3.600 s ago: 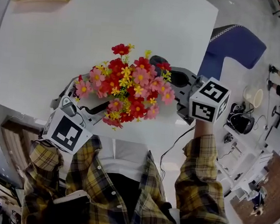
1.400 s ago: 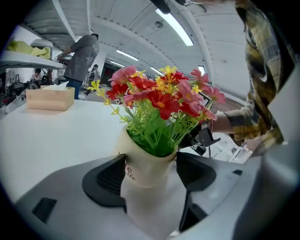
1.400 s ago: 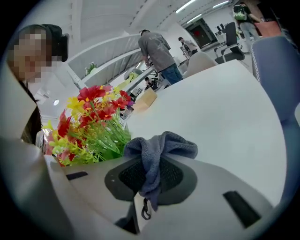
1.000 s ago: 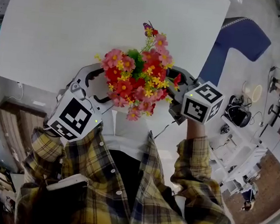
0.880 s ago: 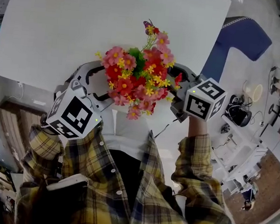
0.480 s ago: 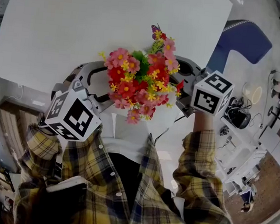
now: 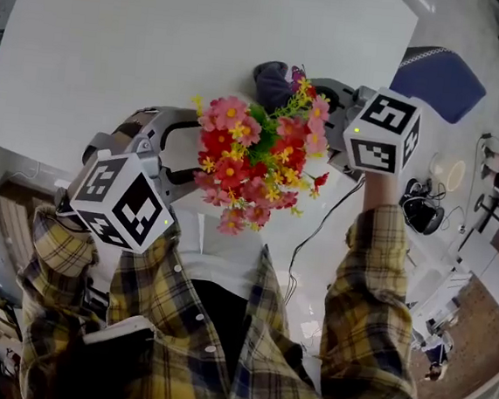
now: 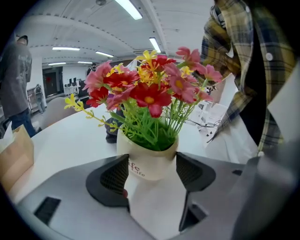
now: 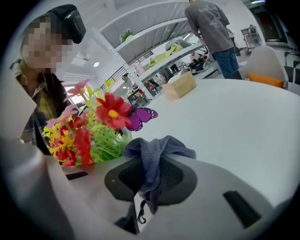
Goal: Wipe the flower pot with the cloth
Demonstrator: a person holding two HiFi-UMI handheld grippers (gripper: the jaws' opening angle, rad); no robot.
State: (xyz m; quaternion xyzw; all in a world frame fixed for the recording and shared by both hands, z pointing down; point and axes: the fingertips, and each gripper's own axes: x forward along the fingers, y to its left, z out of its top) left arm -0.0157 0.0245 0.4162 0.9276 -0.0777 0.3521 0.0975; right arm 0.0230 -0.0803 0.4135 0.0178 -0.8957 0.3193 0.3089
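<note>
I am clamping the cream flower pot (image 8: 146, 161) between the left gripper's (image 8: 152, 173) jaws. The right gripper's (image 9: 150, 177) jaws are pinching the grey cloth (image 9: 157, 149), which is bunching at their tips beside the flowers (image 9: 89, 129).

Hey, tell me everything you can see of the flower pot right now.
The flower pot is small, cream and smooth, glazed-looking, with dark lettering partly covered by a jaw. It stands upright, clamped on opposite sides between the dark ribbed jaws of the left tool. Green stems fill its mouth, carrying red, pink and yellow flowers, which hide it in the head view. The grey cloth in the right tool is near the flowers; contact with the pot cannot be seen.
</note>
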